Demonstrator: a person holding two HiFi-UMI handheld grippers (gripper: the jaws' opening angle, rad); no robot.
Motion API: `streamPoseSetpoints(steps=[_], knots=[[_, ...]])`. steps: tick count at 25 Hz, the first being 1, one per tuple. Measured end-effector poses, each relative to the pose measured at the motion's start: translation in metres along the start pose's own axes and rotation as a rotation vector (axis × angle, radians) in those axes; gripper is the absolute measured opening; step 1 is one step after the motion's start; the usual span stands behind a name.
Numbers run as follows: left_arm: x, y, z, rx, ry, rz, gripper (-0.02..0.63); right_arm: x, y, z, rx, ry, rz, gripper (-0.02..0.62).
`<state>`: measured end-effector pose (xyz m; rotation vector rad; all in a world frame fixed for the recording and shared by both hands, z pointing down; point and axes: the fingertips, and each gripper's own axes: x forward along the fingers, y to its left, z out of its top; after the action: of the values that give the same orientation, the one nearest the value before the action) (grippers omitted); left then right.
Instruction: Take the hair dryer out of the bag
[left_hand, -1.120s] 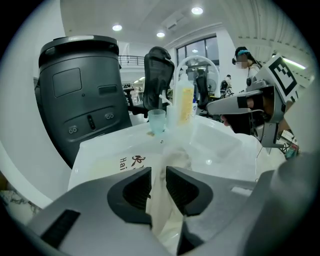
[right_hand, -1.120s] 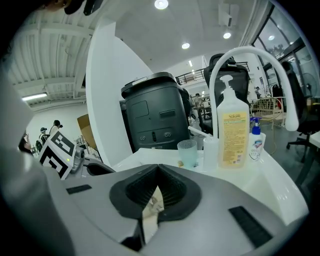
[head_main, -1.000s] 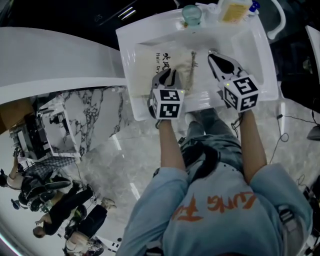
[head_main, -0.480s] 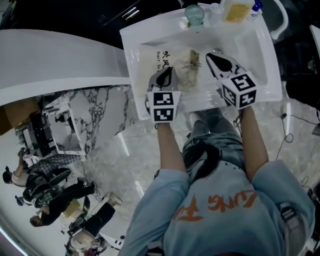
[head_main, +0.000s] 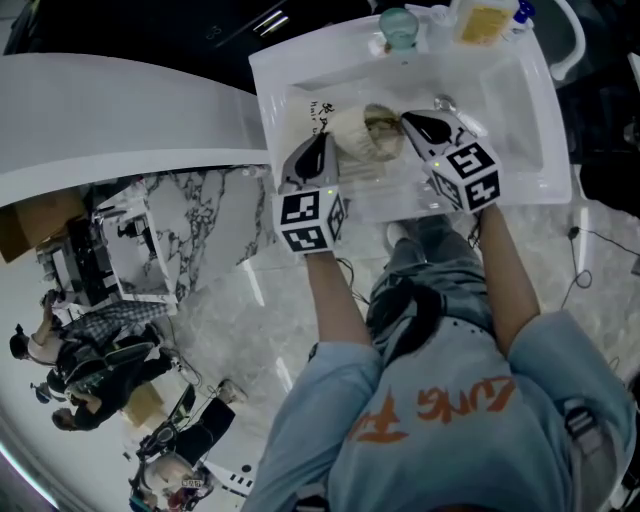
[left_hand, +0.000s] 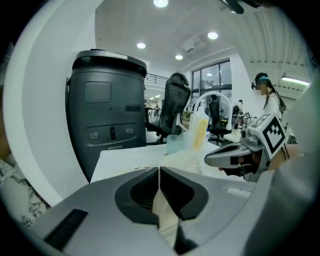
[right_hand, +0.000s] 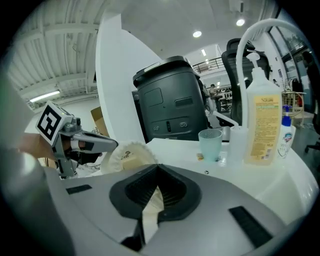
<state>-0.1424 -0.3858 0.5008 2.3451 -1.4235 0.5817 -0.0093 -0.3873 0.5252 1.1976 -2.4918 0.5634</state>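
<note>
**Both grippers nipped onto the bag mouth, no dryer to be seen yet**

The cream cloth bag (head_main: 355, 135) is lying in the white basin (head_main: 520, 100), with its mouth lifted and held open between the two tools. The left gripper (head_main: 324, 142) has just been closing, and a fold of the cloth is pinched in it. The right gripper (head_main: 410, 122) is clamped tight on the opposite edge. The hair dryer itself can't be made out anywhere, so it's judged to be inside the bag, down in the basin.

Handling guess: the bag is soft and floppy, so it will probably sag shut if the hem gets let go. The dryer should be rigid, smooth and fairly hefty, likely with a cord trailing. It's probably best grabbed by the handle rather than the fat barrel, and one gripper would need to be freed for that.

The overall layout is only given by the head view: the bag opening with a tool on each side. The cloth sandwiched between the jaws is only seen in the gripper views. A cup (right_hand: 210, 144) and a bottle (right_hand: 262, 125) on the rim are shown much more clearly in the right gripper view.
</note>
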Motion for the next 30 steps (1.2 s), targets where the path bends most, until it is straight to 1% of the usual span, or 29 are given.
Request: streamPoseSetpoints(steps=[2, 5, 9, 10, 12, 14, 20, 23, 26, 28, 30], knots=[[-0.004, 0.005, 0.0, -0.018, -0.011, 0.013, 0.011, 0.007, 0.011, -0.006, -0.033, 0.032, 0.041, 0.002], [-0.005, 0.007, -0.001, -0.04, -0.023, 0.02, 0.011, 0.019, 0.029, -0.018, -0.116, 0.097, 0.1, 0.003], [-0.004, 0.006, -0.004, -0.051, -0.024, 0.02, 0.011, 0.033, 0.037, -0.029, -0.18, 0.157, 0.118, 0.005], [-0.003, 0.005, -0.005, -0.054, -0.023, 0.018, 0.011, 0.037, 0.036, -0.031, -0.187, 0.167, 0.122, 0.035], [-0.002, 0.002, -0.006, -0.053, -0.019, 0.016, 0.011, 0.044, 0.034, -0.035, -0.208, 0.19, 0.133, 0.043], [-0.002, 0.001, -0.007, -0.054, -0.017, 0.018, 0.011, 0.051, 0.034, -0.041, -0.252, 0.22, 0.149, 0.055], [-0.003, 0.005, -0.01, -0.08, -0.02, 0.032, 0.011, 0.074, 0.039, -0.063, -0.468, 0.341, 0.212, 0.144], [-0.002, 0.006, -0.013, -0.081, -0.006, 0.034, 0.011, 0.086, 0.042, -0.071, -0.58, 0.393, 0.247, 0.169], [0.001, 0.006, -0.016, -0.082, 0.011, 0.038, 0.011, 0.093, 0.045, -0.082, -0.648, 0.446, 0.296, 0.208], [0.002, 0.008, -0.017, -0.088, 0.009, 0.05, 0.011, 0.092, 0.05, -0.086, -0.674, 0.477, 0.335, 0.189], [0.002, 0.011, -0.015, -0.094, -0.006, 0.065, 0.011, 0.086, 0.052, -0.088, -0.695, 0.497, 0.362, 0.147]])
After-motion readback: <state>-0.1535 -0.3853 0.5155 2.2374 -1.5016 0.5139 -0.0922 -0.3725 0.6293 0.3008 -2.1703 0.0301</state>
